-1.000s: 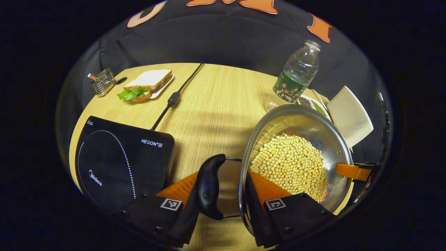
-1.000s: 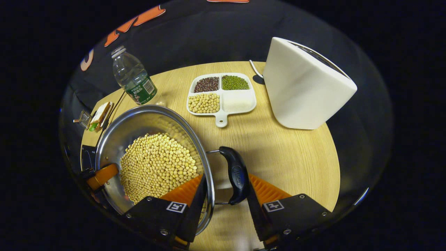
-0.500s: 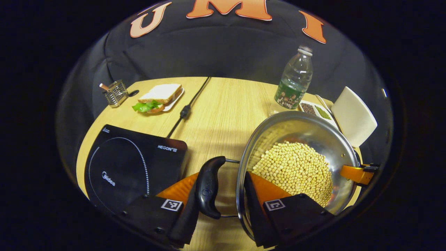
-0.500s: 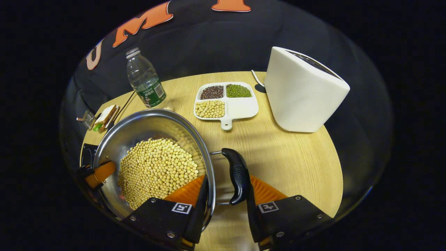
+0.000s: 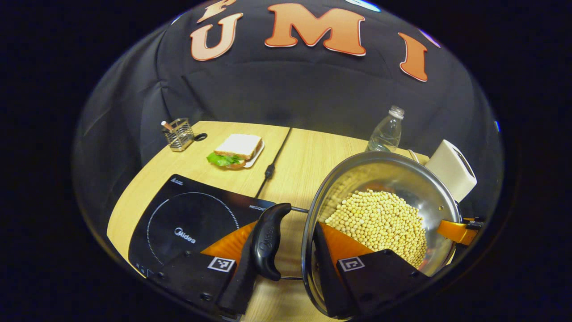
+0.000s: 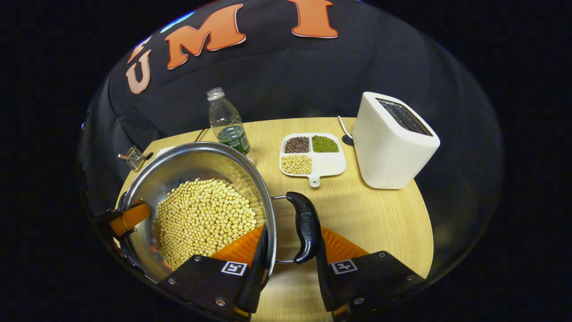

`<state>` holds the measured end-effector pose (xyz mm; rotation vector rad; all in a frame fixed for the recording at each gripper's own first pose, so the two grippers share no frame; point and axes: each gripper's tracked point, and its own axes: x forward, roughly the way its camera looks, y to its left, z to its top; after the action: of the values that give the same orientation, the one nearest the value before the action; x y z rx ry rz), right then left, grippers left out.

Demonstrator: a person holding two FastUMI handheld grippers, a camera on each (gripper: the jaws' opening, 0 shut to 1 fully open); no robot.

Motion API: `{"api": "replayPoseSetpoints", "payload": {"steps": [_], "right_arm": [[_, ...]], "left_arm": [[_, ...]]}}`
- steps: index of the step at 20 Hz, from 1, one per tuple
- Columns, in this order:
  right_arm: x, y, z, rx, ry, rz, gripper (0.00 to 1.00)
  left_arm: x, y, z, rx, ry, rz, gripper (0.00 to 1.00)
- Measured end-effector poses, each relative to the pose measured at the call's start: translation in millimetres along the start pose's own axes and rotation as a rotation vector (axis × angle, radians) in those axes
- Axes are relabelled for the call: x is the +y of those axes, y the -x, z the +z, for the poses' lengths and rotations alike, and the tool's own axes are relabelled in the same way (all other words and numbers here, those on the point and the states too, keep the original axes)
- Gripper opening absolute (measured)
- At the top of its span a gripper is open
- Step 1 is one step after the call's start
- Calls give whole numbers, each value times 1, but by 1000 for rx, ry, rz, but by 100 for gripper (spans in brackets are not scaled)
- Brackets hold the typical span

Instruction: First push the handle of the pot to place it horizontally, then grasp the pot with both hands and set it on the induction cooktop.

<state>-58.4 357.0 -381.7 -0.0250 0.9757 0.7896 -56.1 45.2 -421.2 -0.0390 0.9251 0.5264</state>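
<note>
Higher now, round steel pot (image 5: 393, 167) of beans, each tool (image 5: 286, 264) (image 6: 288, 264) clamped on its handles.

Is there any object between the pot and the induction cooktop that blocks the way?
Nothing visible does. In the left gripper view, the pot is beside the induction cooktop, and the cooktop's surface is bare. The sandwich and the cable lie farther back.

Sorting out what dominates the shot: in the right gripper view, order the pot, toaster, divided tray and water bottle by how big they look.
1. pot, though it is nearest the camera
2. toaster
3. divided tray and water bottle: too alike to rank
</note>
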Motion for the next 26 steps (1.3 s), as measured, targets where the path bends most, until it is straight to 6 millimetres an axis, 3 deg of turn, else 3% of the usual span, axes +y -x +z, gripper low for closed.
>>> {"api": "replayPoseSetpoints", "payload": {"steps": [7, 8, 10, 14, 16, 19, 20, 21, 26], "right_arm": [[76, 33, 27, -61, 69, 111, 51], [89, 37, 30, -66, 77, 124, 46], [106, 35, 29, -80, 90, 139, 51], [160, 50, 33, -93, 95, 123, 51], [186, 50, 30, -86, 88, 109, 51], [223, 48, 27, -76, 83, 92, 51], [236, 48, 27, -72, 79, 87, 46], [245, 46, 25, -68, 75, 82, 51], [288, 33, 9, -43, 45, 55, 51]], "left_arm": [[75, 63, 26, -49, 82, 110, 70], [86, 71, 29, -53, 87, 121, 70], [110, 78, 35, -62, 91, 131, 70], [131, 96, 49, -67, 82, 115, 68], [134, 92, 52, -62, 70, 103, 70], [122, 83, 47, -54, 71, 88, 70], [120, 80, 46, -53, 66, 84, 70], [118, 77, 43, -47, 61, 81, 71], [108, 70, 45, -26, 33, 69, 70]]}}
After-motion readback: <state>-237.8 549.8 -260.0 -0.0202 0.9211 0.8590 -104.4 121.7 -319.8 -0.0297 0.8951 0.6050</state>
